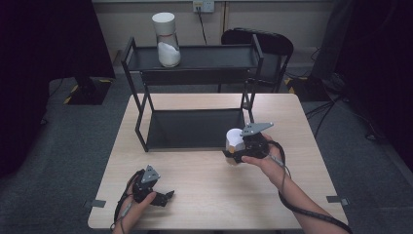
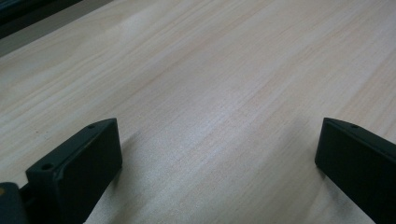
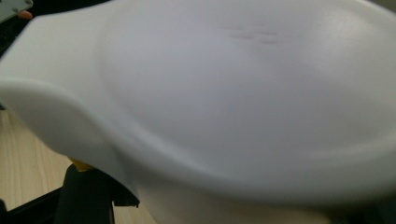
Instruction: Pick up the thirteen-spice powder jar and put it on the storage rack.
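Right gripper had its fingers closed on a white container, held above the table just in front of the black two-tier shelf. Left gripper rested low on the table, fingers spread wide and empty. Likely hazards: the smooth, rounded container could slip or tilt in the narrow grip, or strike the shelf's frame, whose upper tier carried a second container.

High view dim, corners dark; table evenly lit. White container blurred, overexposed close-up. Soft shadows beside left gripper jaws.
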Demonstrator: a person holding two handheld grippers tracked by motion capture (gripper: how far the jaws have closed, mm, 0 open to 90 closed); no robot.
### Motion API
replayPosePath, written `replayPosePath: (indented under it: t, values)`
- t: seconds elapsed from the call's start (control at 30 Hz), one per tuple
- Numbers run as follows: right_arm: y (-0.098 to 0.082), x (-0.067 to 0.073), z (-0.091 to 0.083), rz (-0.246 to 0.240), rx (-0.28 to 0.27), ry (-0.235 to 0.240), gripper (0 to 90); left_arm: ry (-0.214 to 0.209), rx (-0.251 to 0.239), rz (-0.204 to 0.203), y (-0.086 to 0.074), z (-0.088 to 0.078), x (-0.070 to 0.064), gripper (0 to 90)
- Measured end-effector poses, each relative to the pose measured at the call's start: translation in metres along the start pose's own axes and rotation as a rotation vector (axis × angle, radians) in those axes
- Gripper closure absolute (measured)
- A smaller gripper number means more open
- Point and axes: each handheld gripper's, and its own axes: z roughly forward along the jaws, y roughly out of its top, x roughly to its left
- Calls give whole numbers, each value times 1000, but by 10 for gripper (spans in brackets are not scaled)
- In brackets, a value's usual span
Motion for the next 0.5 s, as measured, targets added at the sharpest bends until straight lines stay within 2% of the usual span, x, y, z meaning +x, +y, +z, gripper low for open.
replayPosePath:
  t: [0.3, 0.5]
  values:
    - [25, -2, 14, -21, -15, -3, 302, 0, 0, 0, 0, 0, 0, 0]
    - [37, -7, 21, -10, -14, -6, 302, 0, 0, 0, 0, 0, 0, 0]
